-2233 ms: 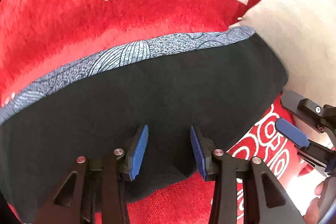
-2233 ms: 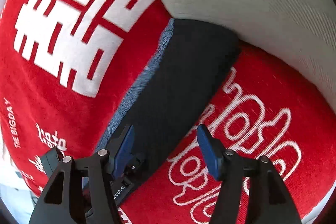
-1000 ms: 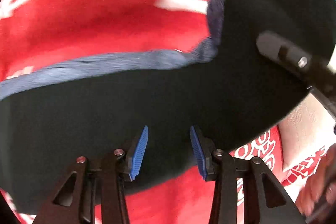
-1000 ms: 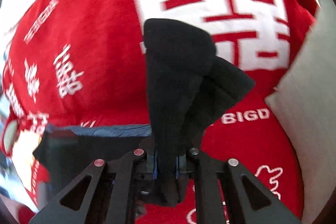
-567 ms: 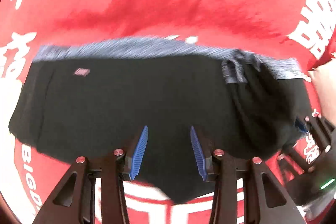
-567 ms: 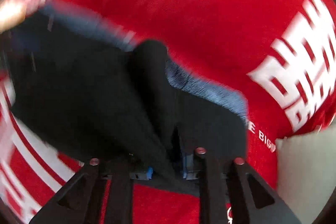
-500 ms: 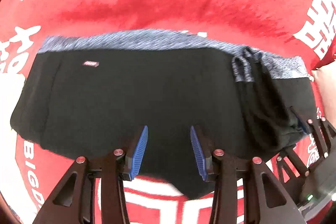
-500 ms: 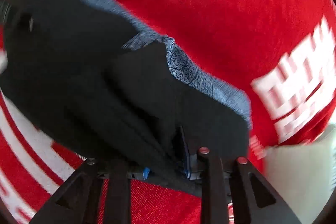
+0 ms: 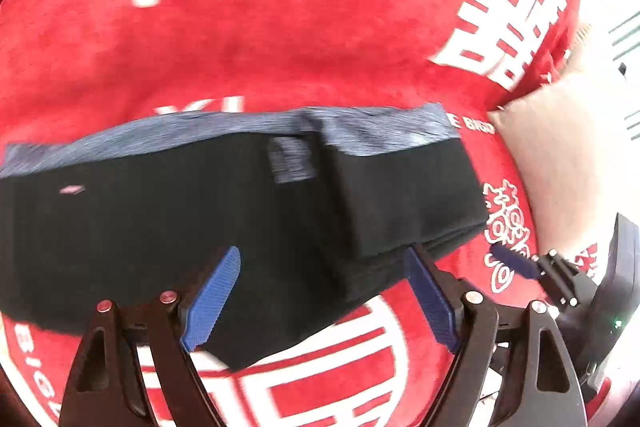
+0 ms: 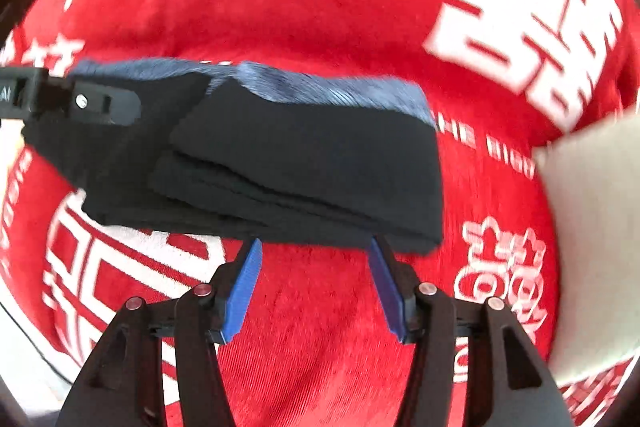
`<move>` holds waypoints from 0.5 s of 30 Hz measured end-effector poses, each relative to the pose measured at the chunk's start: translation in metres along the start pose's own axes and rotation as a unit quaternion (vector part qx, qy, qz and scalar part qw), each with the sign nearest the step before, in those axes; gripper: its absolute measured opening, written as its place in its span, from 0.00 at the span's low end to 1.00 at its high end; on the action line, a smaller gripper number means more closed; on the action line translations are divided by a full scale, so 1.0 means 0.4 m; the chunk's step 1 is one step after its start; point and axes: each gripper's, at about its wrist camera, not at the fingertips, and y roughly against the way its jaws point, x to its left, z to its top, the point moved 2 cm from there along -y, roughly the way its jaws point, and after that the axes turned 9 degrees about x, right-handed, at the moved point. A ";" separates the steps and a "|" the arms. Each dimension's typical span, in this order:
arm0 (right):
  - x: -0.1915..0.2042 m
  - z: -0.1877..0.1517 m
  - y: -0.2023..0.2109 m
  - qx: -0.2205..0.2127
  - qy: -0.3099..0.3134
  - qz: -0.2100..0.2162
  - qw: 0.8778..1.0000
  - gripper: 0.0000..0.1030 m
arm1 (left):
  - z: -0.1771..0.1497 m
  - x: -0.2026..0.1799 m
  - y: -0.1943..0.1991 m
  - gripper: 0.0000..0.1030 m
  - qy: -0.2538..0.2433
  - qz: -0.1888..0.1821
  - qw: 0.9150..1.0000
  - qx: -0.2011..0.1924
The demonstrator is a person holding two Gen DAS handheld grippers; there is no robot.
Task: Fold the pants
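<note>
Black pants [image 9: 160, 227] with a blue-grey waistband [image 9: 240, 131] lie across the red blanket [image 9: 280, 47]. Their right end is folded back in a thick layer [image 9: 400, 195]. My left gripper [image 9: 322, 291] hovers over the pants' near edge; its jaws are opening and the pads press on nothing. In the right wrist view the folded pants [image 10: 300, 163] lie just beyond my right gripper [image 10: 316, 287], whose jaws are also opening, with only red blanket between them. The right gripper [image 9: 560, 279] also shows at the lower right of the left wrist view, and the left gripper [image 10: 80, 103] at the left of the right wrist view.
A cream pillow [image 10: 592, 227] lies on the blanket to the right of the pants, close to their folded end; the same pillow [image 9: 560, 155] appears in the left wrist view. The red blanket [image 10: 320, 7] with white characters stretches beyond the waistband.
The right gripper carried the pants' end over, laid it on the rest and let go. Both grippers have opened wider. The left one has shifted along the pants.
</note>
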 end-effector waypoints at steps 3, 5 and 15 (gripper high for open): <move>-0.033 -0.012 -0.017 0.012 -0.025 0.017 0.999 0.58 | 0.029 -0.038 -0.043 0.82 -0.014 -0.005 1.000 0.016; -0.048 -0.028 -0.024 0.017 -0.036 0.026 0.999 0.58 | 0.043 -0.051 -0.070 0.81 -0.017 -0.009 0.999 0.027; -0.125 -0.084 -0.038 0.039 -0.103 0.066 0.992 0.57 | 0.060 -0.072 -0.123 0.06 -0.010 -0.005 0.997 0.076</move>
